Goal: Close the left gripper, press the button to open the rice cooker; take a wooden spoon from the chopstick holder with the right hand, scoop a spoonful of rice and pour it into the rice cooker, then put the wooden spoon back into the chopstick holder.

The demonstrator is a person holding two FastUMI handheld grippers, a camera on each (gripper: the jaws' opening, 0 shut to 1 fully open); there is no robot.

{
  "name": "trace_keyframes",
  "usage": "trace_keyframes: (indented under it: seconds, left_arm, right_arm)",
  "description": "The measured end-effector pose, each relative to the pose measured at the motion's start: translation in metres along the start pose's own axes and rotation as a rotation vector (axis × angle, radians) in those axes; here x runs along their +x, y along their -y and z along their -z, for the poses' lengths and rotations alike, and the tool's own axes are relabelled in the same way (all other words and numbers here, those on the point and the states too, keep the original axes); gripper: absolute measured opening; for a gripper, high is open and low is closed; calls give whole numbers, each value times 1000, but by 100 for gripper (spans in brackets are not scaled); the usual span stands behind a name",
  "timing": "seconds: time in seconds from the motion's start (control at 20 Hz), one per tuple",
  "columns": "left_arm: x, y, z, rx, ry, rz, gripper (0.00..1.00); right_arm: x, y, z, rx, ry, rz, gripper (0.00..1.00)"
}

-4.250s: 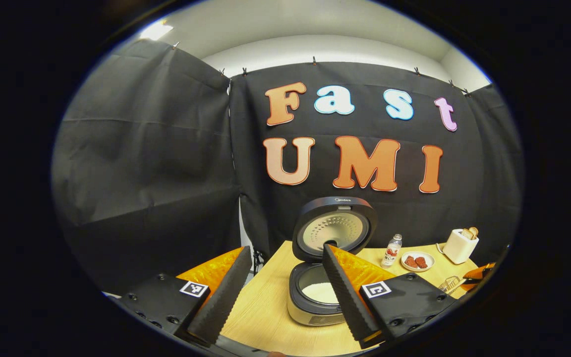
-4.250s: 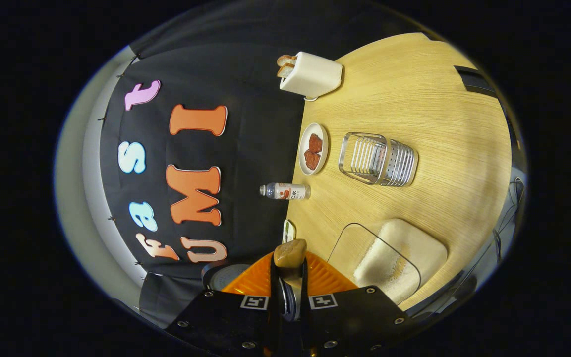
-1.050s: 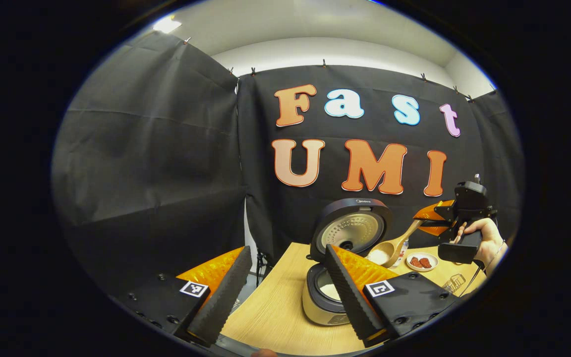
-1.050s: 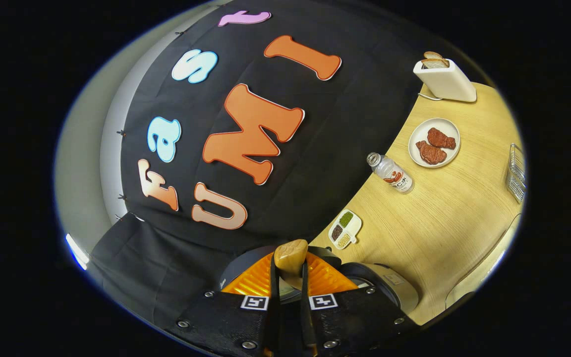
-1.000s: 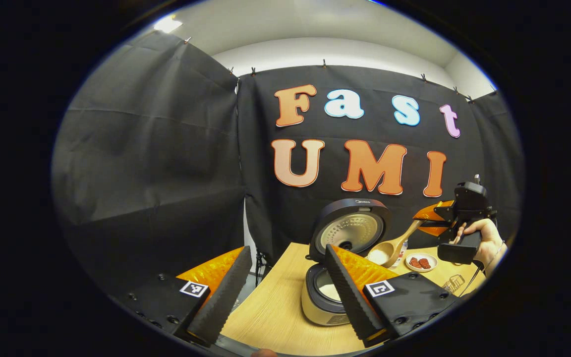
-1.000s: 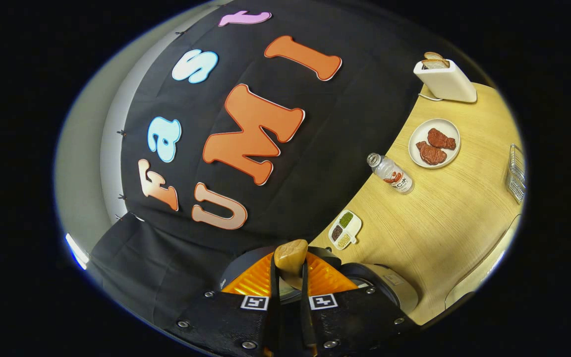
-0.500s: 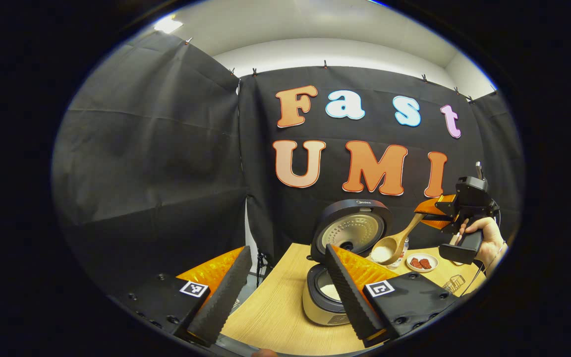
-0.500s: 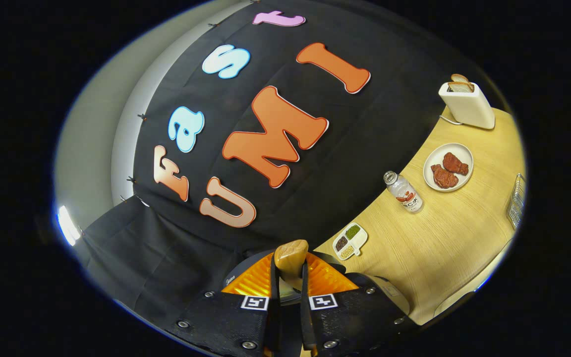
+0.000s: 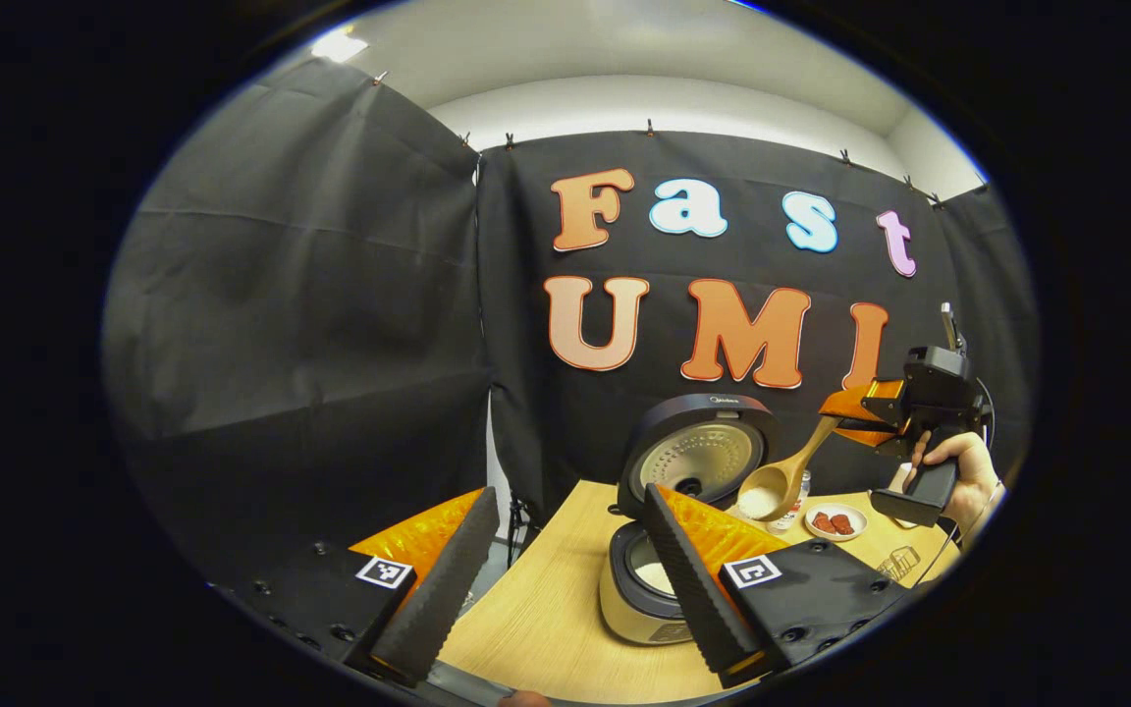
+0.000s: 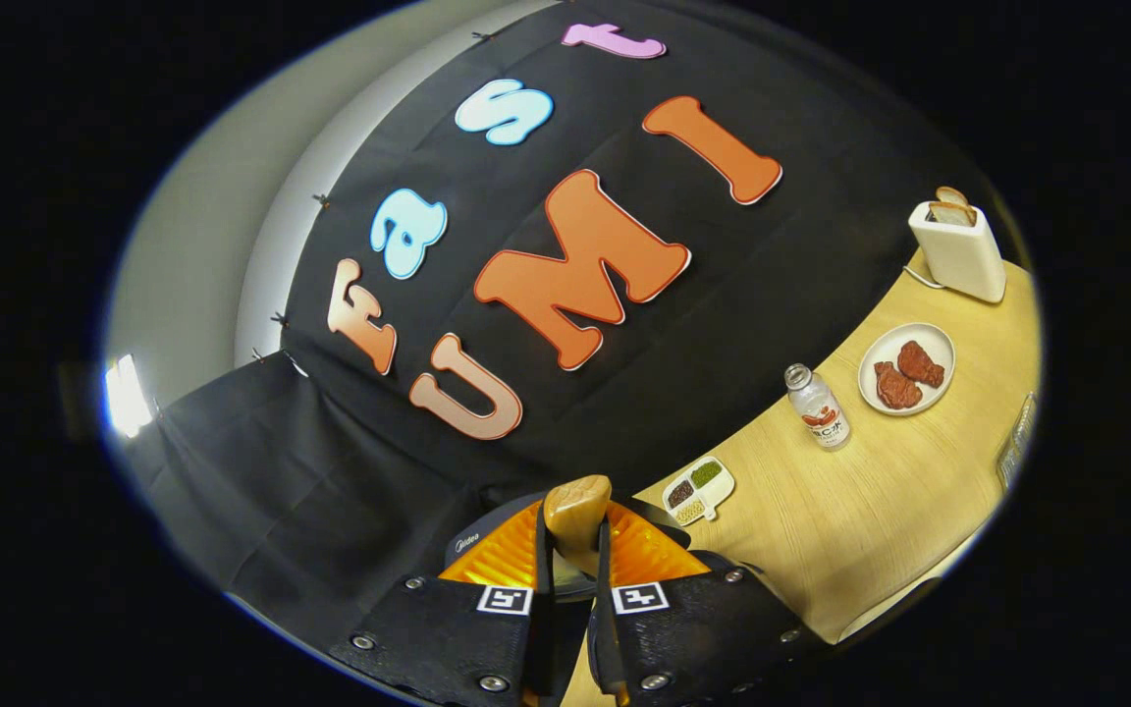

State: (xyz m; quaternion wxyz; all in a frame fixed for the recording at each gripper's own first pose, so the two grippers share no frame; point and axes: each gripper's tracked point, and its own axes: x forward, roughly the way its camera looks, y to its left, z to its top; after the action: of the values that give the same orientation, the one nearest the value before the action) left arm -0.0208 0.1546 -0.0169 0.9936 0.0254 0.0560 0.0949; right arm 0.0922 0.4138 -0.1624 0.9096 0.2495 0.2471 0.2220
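Note:
The rice cooker [image 9: 636,617] stands on the wooden table [image 9: 546,628] with its lid [image 9: 698,454] up and white rice in its pot. My left gripper [image 9: 567,491] hangs open in front of it, holding nothing. A hand holds my right gripper [image 9: 858,417] at the right, shut on the handle of the wooden spoon [image 9: 793,471]. The spoon's bowl slants down with rice in it, above the cooker's right side. In the right gripper view the handle end [image 10: 576,506] sticks up between the shut fingers of my right gripper [image 10: 573,538]. The wire chopstick holder [image 9: 899,563] stands at the right.
Along the back of the table [image 10: 870,511] are a small sectioned dish [image 10: 698,488], a bottle [image 10: 818,406], a plate [image 10: 929,391] with red pieces and a toaster [image 10: 958,250] with bread. The chopstick holder [image 10: 1017,442] sits near the right edge.
My right gripper has risen a little and tipped, so the spoon handle stands steeper and its bowl points further down. The left gripper has barely moved.

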Motion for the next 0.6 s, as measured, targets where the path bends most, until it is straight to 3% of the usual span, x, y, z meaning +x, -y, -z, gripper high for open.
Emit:
trace_keyframes:
  seconds: [0.6]
  left_arm:
    - [1,-2,3,-4,-6,-5,98]
  right_arm:
    - [-6,-26,23,-266,-4,-67,15]
